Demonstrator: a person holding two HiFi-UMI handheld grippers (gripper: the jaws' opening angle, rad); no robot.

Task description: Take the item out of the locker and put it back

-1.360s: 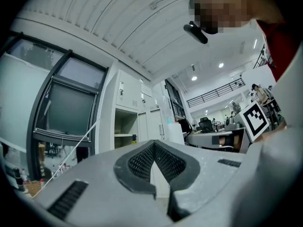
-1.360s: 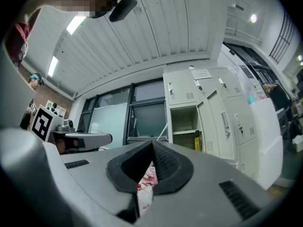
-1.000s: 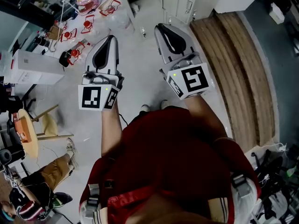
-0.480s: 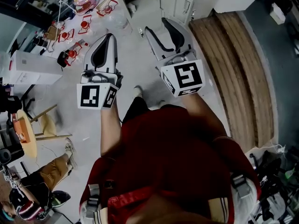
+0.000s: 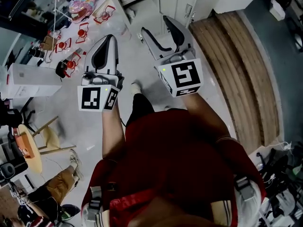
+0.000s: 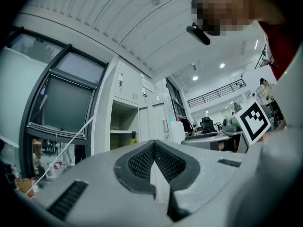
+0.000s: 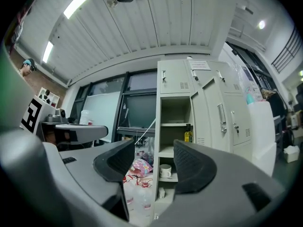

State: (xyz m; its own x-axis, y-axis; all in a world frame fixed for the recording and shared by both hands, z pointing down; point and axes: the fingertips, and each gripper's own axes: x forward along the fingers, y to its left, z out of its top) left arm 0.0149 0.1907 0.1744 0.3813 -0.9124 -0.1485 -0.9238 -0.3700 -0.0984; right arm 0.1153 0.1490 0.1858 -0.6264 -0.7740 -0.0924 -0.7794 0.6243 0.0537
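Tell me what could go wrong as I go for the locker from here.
1. The right hand-held gripper is opening its jaws with nothing between them. The bottle stands close to the locker wall, so a wide approach may tip it.
2. The mug sits one shelf below and is easily bumped.
3. Red items litter the floor left of the locker, likely a trip hazard.

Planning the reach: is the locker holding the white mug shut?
No, the locker stands open, with the white mug and a yellow bottle visible on its shelves.
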